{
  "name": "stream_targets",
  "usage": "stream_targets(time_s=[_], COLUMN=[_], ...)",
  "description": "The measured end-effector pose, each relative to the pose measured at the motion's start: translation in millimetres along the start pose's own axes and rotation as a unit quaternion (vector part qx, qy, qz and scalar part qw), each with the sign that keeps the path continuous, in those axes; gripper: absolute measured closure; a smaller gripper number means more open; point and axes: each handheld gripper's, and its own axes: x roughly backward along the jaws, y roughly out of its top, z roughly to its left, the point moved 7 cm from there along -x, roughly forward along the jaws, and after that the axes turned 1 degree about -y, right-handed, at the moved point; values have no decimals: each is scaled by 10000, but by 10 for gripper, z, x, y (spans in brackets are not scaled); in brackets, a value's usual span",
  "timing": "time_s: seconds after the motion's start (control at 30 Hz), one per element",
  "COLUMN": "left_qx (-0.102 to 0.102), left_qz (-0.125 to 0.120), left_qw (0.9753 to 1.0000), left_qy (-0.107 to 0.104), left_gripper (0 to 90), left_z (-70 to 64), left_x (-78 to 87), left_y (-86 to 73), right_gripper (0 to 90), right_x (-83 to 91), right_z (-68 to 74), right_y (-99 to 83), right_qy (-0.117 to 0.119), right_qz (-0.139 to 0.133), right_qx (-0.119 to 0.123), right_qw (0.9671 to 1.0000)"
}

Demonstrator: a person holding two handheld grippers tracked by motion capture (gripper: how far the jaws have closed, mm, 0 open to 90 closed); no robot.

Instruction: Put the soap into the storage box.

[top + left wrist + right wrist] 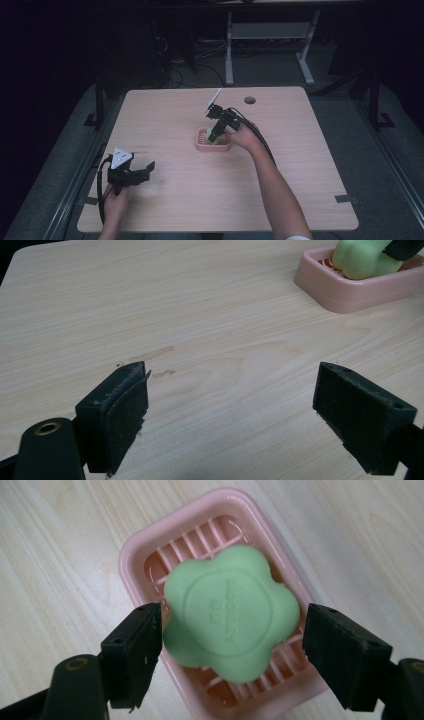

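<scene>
Green flower-shaped soap (231, 611) lies in the pink soap dish (150, 555), right gripper (232, 635) straddling it, jaws apart. At seven o'clock on the wooden table (300, 165), the left gripper (230, 405) gapes open over bare wood.

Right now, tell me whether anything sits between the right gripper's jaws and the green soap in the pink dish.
Nothing visible does. The right gripper is open, its jaws flanking the green flower-shaped soap, which lies in the pink slatted soap dish.

green flower-shaped soap (231, 611) | lying flat | in pink slatted soap dish (135, 560)
</scene>
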Motion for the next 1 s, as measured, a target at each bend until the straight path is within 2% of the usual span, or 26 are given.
stream_targets(time_s=[0.2, 0.43, 0.63, 1.0], left_qx=[-7, -56, -52, -58], left_qz=[-14, 26, 17, 23], left_qw=[10000, 10000, 10000, 10000], left_qy=[-19, -9, -11, -18], left_gripper=[142, 142, 142, 142], left_z=[-13, -15, -14, -27], left_x=[-3, -2, -6, -8], left_y=[2, -1, -2, -5], right_gripper=[234, 235, 237, 238], right_x=[110, 171, 238, 362], right_z=[3, 0, -32, -60], right_y=[-21, -94, -189, -387], right_qy=[-6, -8, 63, 60], right_qz=[-216, -242, -337, -449], right_qx=[9, 33, -91, -105], right_qw=[9998, 9997, 9994, 9989])
